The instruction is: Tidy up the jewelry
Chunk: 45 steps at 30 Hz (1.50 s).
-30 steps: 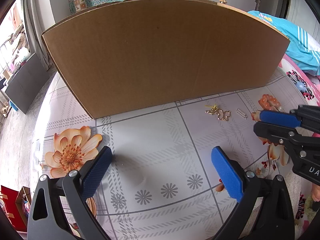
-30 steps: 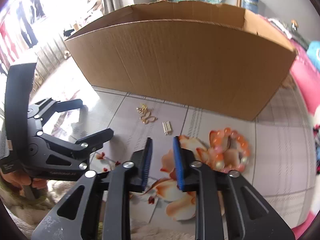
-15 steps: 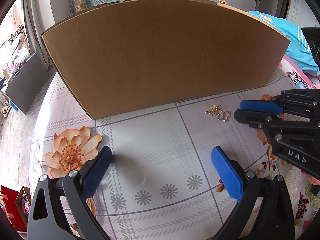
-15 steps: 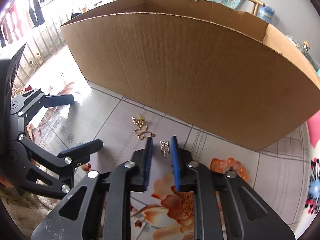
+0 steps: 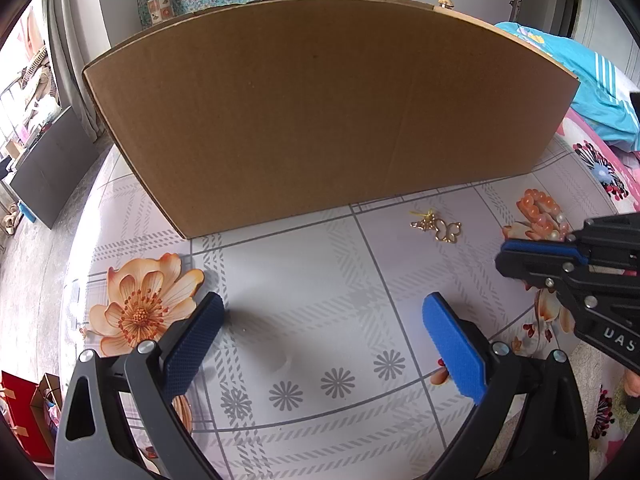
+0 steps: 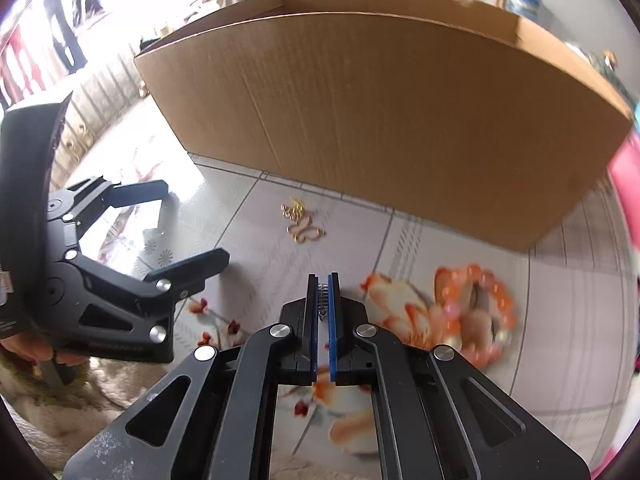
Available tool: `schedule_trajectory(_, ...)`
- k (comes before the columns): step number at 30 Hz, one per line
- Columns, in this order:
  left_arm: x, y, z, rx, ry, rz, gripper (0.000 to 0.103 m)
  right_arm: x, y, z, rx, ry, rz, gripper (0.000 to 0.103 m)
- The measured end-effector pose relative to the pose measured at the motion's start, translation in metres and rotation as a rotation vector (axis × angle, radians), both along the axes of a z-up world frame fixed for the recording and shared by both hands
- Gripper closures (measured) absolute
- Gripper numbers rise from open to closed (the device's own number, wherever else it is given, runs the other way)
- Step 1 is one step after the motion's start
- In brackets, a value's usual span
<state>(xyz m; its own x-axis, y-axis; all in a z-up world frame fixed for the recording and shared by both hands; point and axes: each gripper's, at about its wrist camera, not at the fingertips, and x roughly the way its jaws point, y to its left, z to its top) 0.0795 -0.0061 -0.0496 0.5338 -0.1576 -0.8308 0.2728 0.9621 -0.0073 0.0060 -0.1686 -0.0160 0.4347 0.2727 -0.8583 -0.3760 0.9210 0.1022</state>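
Floral tablecloth [image 5: 320, 280], cardboard box [image 5: 320, 120] behind; I can't see its contents.
Right gripper [image 6: 323, 292] clamped on silver clasp [image 6: 323, 300], visible only from right wrist; left gripper [image 5: 320, 336] apart, empty. Butterfly pendant [image 5: 444, 229], bead bracelet [image 6: 476, 312] on cloth.

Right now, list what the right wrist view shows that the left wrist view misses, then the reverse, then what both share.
Right wrist only: the small silver spring-like piece pinched in the right claw, and the open inside of the cardboard box.
Left wrist only: the orange printed flower on the tablecloth, between the wide-open left claw and the box's left end.
Both: the box's front wall, the gold butterfly charm, the orange bead bracelet, both claws.
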Motion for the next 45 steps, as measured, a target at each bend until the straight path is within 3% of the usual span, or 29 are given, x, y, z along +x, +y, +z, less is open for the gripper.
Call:
schedule_trajectory(9,-0.001,0.000,0.002,-0.009,-0.012,-0.029,0.006,-0.006,-0.040,0.006,0.142,0.020,-0.096,0.101)
schedule_trajectory(11,-0.001,0.005,0.007,-0.058,-0.044,-0.043,0.007,-0.005,-0.046,0.009,0.148,0.017,-0.101,0.101)
schedule_trajectory(14,-0.005,0.009,0.018,-0.121,-0.101,-0.072,0.018,0.003,-0.052,0.014,0.156,0.015,-0.111,0.101)
schedule_trajectory(19,-0.010,-0.001,0.028,-0.227,-0.136,-0.194,0.050,0.001,-0.048,0.007,0.166,0.011,-0.128,0.101)
schedule_trajectory(24,-0.010,-0.030,0.025,-0.214,-0.113,-0.319,0.077,0.007,-0.052,0.000,0.173,0.009,-0.134,0.101)
schedule_trajectory(27,-0.006,-0.043,0.017,-0.190,-0.079,-0.340,0.084,0.006,-0.054,-0.002,0.188,0.005,-0.135,0.101)
schedule_trajectory(45,0.012,-0.074,0.007,-0.079,-0.050,-0.343,0.085,0.001,-0.074,0.003,0.258,0.001,-0.137,0.101)
